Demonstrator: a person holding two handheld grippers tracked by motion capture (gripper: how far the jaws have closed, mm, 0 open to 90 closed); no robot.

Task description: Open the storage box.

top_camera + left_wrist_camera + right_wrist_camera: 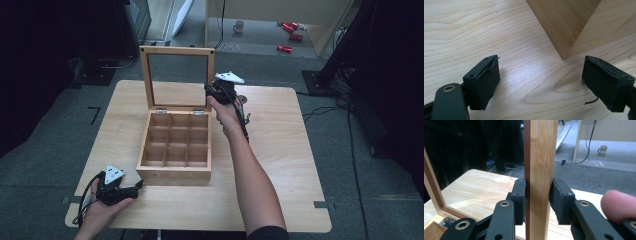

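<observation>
right gripper (537,200) clamping lid (177,77) edge at 12 | left gripper (541,82) resting agape at 7, box (174,150) corner facing it | mug (239,26) sitting on floor at 12

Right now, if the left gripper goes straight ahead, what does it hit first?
Probably the near corner of the wooden box: it sits straight ahead of the open left gripper, with bare table in between.

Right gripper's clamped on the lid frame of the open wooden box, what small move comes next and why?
Probably release: the glass-paned wooden lid stands upright on its own hinges, the nine compartments look empty, and the right gripper has its jaws on the frame's edge. The left gripper waits open beside the light wooden box.
</observation>
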